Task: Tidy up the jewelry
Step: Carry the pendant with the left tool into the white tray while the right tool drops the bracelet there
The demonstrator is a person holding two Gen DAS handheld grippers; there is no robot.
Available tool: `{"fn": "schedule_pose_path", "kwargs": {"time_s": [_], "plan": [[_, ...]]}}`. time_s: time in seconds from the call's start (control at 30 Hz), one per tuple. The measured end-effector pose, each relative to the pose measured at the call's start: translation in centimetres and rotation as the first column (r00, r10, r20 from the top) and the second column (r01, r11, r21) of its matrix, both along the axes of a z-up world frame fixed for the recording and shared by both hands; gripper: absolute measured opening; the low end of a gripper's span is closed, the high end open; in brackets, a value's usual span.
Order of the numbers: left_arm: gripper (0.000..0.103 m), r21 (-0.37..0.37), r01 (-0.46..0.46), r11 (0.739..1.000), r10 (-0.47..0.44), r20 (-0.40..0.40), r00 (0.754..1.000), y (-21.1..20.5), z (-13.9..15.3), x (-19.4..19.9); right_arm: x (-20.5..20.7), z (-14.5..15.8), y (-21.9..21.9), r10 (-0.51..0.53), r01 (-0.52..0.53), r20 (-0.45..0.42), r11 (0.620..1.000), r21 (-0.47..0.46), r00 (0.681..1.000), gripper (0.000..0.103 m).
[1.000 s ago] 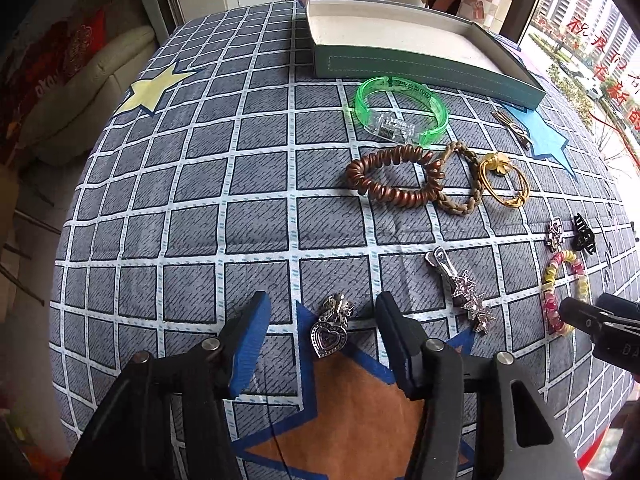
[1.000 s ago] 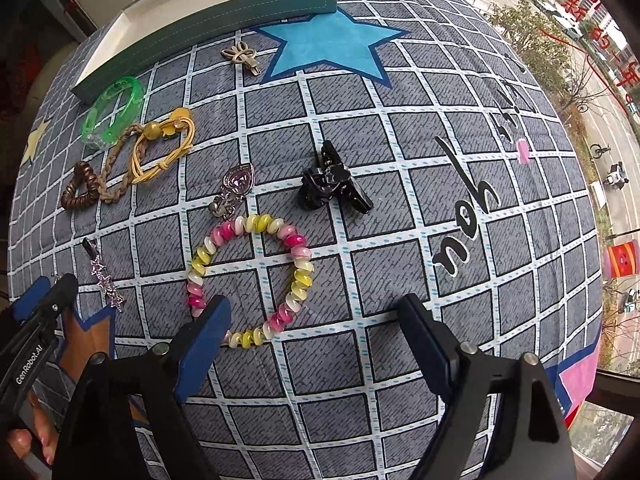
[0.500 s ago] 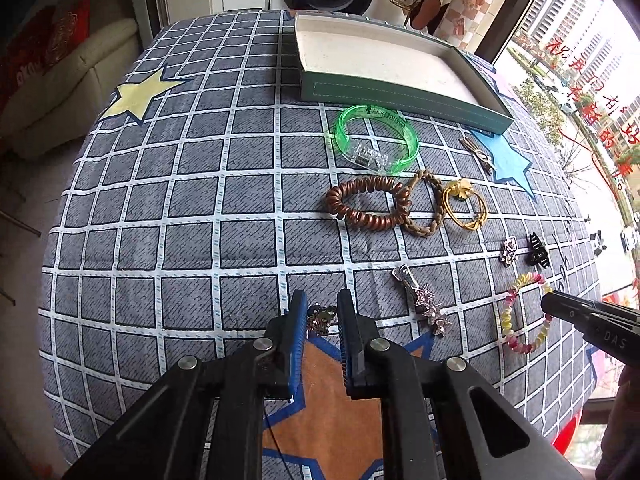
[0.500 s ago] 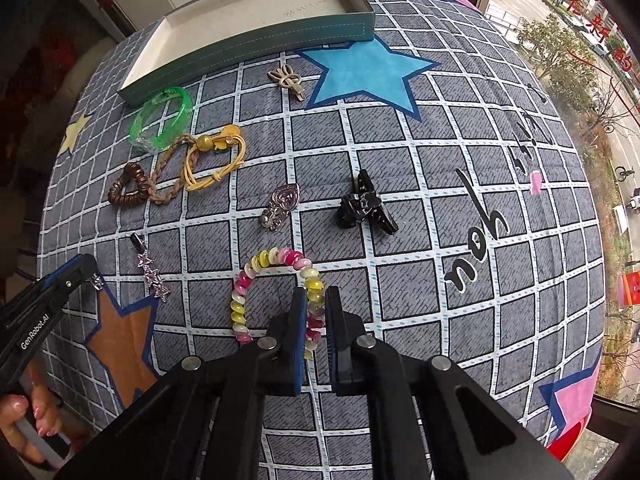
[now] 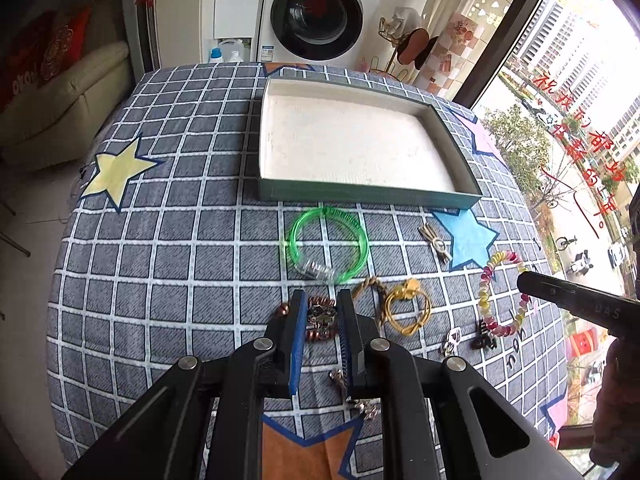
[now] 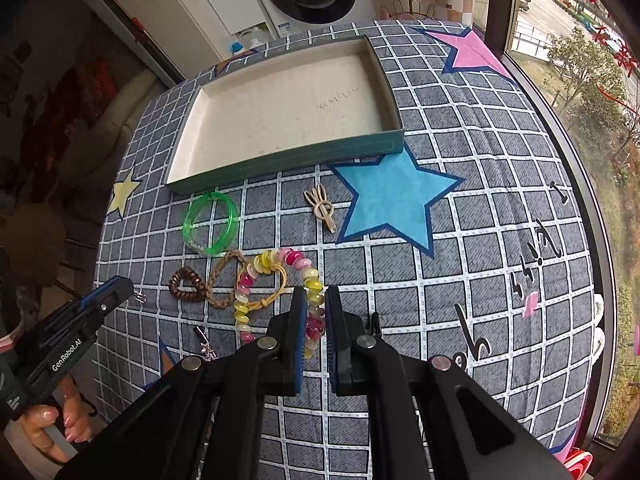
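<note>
Now both fingers have clamped and lifted — left gripper [image 5: 321, 318] pinching the heart pendant [image 5: 320, 317], right gripper [image 6: 316, 322] the beaded bracelet [image 6: 276, 280] — so the tray [image 5: 360, 193] at twelve o'clock comes next.

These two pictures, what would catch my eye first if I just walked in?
Probably the pink and yellow bead bracelet, dangling from the shut right gripper above the checked tablecloth. Next, the left gripper pinching a small silver charm. Behind both sits a wide green tray with a pale floor.

left wrist: high over worktop [image 5: 160, 240], faces tray [image 5: 360, 194] at upper centre | right wrist: same height, tray [image 6: 280, 160] upper left | shared: tray, green bangle [image 5: 328, 244] [image 6: 210, 224]
</note>
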State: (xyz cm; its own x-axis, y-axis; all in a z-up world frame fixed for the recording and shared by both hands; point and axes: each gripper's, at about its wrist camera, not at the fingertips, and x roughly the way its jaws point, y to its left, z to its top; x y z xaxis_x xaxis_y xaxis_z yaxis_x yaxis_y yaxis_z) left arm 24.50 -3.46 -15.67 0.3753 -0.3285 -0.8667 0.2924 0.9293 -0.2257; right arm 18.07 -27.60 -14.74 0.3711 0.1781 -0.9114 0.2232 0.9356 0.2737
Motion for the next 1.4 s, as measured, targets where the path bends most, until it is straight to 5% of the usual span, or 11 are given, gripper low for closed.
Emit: {"fn": "schedule_pose_path", "kwargs": {"time_s": [0.37, 0.83, 1.4], "plan": [[0.028, -0.001, -0.031, 1.0, 0.031, 0.063, 0.998, -5.5, 1.2, 9.7, 11.0, 1.2, -4.2, 0.027, -0.03, 0.08, 0.999, 0.029, 0.996, 0.01], [0.028, 0.112, -0.075, 0.991, 0.07, 0.048, 0.996, -10.6, -4.4, 18.5, 21.5, -3.7, -6.8, 0.042, -0.043, 0.034, 0.999, 0.022, 0.999, 0.01], [0.028, 0.296, -0.044, 0.954, 0.031, 0.047, 0.998, -13.2, -8.2, 19.9, 23.6, -8.0, -7.3, 0.054, -0.054, -0.023, 0.998, 0.01, 0.998, 0.01]]}}
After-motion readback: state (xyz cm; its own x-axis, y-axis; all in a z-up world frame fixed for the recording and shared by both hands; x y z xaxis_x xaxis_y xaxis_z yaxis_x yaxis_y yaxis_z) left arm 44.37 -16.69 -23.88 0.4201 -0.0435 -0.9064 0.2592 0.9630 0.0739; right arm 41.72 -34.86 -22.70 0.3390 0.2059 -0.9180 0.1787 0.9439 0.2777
